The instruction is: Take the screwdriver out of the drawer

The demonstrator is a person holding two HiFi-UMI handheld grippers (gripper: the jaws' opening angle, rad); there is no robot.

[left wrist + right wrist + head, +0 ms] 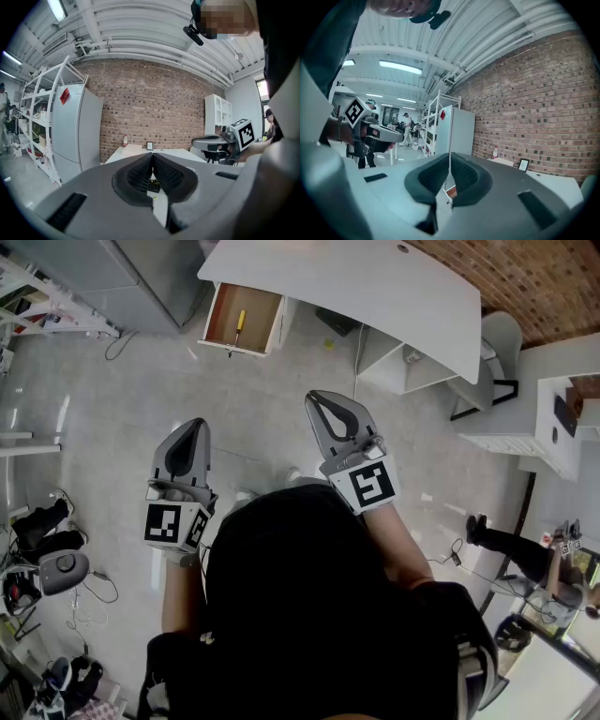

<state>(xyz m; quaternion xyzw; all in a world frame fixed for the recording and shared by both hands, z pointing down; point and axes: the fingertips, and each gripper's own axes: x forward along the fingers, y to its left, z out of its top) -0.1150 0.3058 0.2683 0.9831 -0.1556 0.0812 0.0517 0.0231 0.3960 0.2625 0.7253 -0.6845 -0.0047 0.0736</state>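
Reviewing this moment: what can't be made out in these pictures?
- Screwdriver: head view, too small to see its tip.
- Drawer: rear hidden under the desk, head view.
- Both gripper views: the shut left tool and right tool mostly block the drawer.

The grey floor (281, 409), white desk (375, 287) and open drawer (262, 315) are seen steeply from above in the head view, from well back. The brick wall (150, 117) is faced about level in both gripper views, along the jaws; the desk is shared by all three.
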